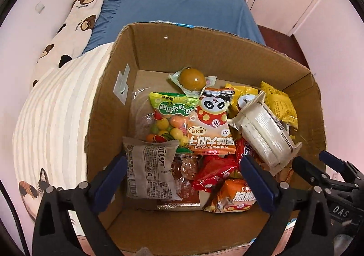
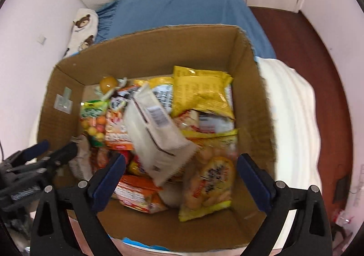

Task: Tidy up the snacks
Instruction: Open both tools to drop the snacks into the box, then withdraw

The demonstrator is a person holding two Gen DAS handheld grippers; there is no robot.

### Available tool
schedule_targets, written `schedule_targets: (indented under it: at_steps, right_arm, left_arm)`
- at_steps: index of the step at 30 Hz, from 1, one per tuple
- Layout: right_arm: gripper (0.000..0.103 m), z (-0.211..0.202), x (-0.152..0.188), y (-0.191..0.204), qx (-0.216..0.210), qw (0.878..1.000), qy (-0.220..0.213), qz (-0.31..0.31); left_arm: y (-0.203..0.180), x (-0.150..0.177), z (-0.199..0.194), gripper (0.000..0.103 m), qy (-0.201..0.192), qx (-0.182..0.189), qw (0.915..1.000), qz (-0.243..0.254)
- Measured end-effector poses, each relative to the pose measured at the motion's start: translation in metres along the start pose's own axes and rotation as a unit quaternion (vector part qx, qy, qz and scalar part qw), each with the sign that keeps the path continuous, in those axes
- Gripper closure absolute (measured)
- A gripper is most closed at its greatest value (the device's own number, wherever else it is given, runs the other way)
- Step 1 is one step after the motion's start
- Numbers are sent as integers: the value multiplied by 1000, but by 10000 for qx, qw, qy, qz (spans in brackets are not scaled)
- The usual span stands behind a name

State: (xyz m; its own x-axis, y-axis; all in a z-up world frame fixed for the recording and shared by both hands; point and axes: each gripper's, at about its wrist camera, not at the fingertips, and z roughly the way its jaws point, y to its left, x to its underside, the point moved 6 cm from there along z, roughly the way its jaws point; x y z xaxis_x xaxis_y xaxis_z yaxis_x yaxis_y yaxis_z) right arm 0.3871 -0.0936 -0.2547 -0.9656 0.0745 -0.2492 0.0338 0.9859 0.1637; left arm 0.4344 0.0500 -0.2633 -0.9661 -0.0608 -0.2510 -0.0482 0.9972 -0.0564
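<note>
- Cardboard box sits under both your tongs, already piled with snacks, so most of the gathering looks done.
- Your left gripper hangs over the box's near left part, jaws spread wide and holding nothing; no packet is pressed by either pad.
- Just beyond its left finger lies the grey packet, with the green bag of gum balls farther out.
- Between the fingers and a little ahead you have the orange panda packet, and red wrappers right by the right finger.
- Past that right finger the white wrapped pack lies tilted on the heap, apart from both tongs.
- Your right gripper is over the box's near right part, equally wide open and empty; the white pack shows blurred just ahead of its left finger, so it may not yet be at rest.
- Ahead of its right finger sit the biscuit bag and the yellow packet.
- What's left, as I judge it: the pile is loose and unsorted, so tidying may remain. Whether snacks are still outside the box, these views don't show.
</note>
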Motion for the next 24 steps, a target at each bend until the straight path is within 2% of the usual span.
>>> schedule_targets:
  at_steps: [5, 11, 16, 24]
  right_arm:
    - [2, -11, 8, -4, 203, 9997, -118, 88]
    - [2, -40, 21, 4, 241, 9990, -366, 121]
    - [2, -78, 40, 13, 318, 9964, -789, -25]
    - [1, -148, 85, 22, 258, 9899, -1386, -171]
  left_arm:
    - [2, 6, -12, 1, -112, 84, 9999, 93]
    - [-5, 18, -39, 1, -379, 78, 9989, 261]
    - [-8, 38, -76, 1, -764, -71, 9964, 369]
    - [-12, 81, -136, 1, -1255, -93, 9915, 337]
